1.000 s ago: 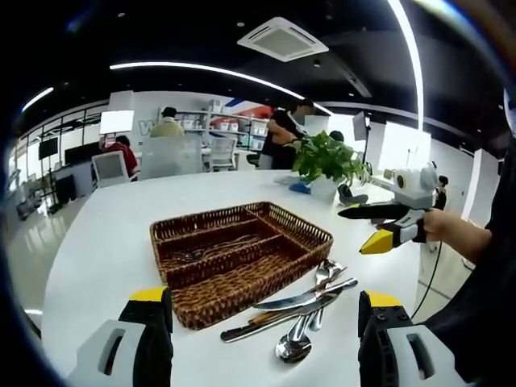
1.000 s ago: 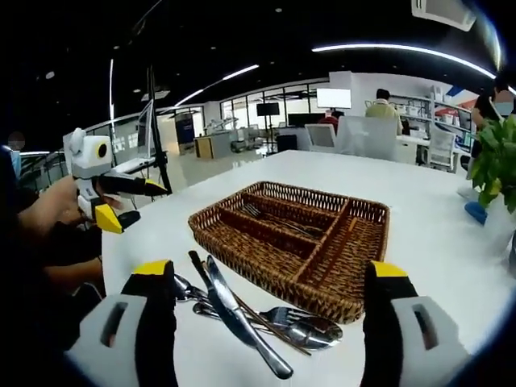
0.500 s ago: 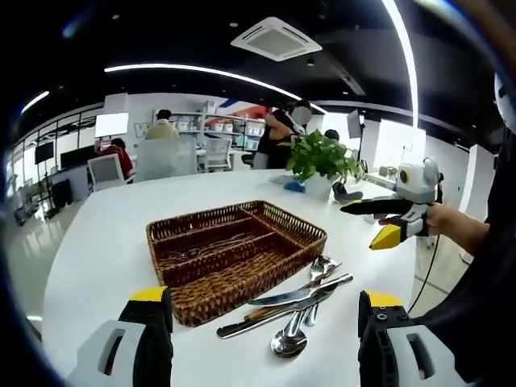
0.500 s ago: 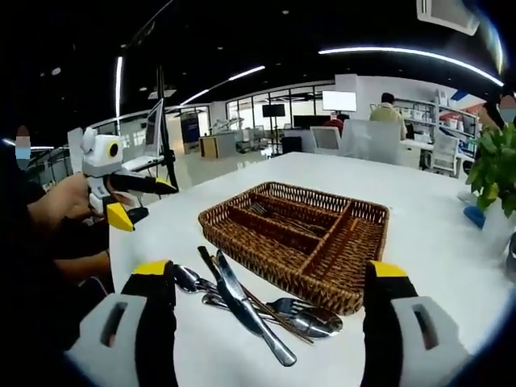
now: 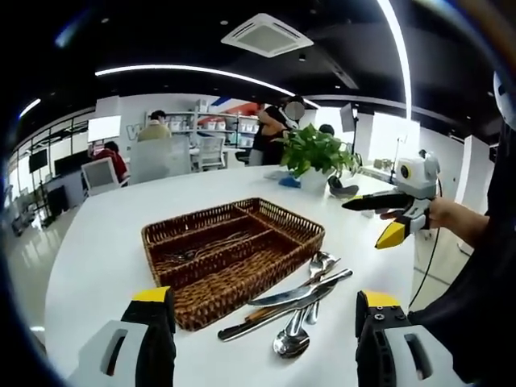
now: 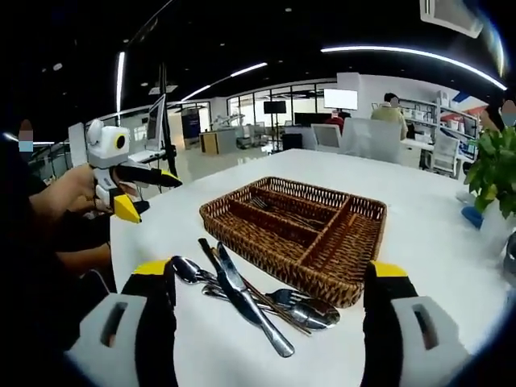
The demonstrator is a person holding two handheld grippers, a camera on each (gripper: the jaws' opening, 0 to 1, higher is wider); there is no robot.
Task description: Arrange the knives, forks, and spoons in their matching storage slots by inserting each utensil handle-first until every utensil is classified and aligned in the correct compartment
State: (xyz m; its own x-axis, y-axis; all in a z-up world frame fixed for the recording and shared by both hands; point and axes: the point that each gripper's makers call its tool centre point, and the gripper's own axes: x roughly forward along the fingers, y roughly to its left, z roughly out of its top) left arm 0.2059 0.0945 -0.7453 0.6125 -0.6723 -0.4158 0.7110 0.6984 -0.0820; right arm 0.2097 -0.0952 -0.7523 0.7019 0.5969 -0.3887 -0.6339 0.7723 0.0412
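A brown wicker basket (image 5: 234,284) with three slots stands mid-table, seen also in the right gripper view as the basket (image 6: 274,262). Forks (image 5: 205,246) lie in one slot. Beside its near wall lies a loose pile: a knife (image 5: 302,292), a spoon (image 5: 290,343), a knife (image 6: 246,302), a spoon (image 6: 185,270) and a fork (image 6: 302,305). My left gripper (image 5: 262,347) hovers open in front of the pile, holding nothing. My right gripper (image 6: 270,322) is open and empty too. Each crosses the other's view: right gripper (image 5: 360,226), left gripper (image 6: 158,201), both hand-held above the table edge.
The white table (image 5: 97,242) curves away on both sides. A potted plant (image 5: 316,157) stands behind the basket, seen as the plant (image 6: 496,173) at the right. People, chairs and desks fill the far office.
Both cameras have shifted slightly. The right gripper has drifted a little in the left view, and the left gripper a little rightward in the right view. Basket and cutlery lie as before.
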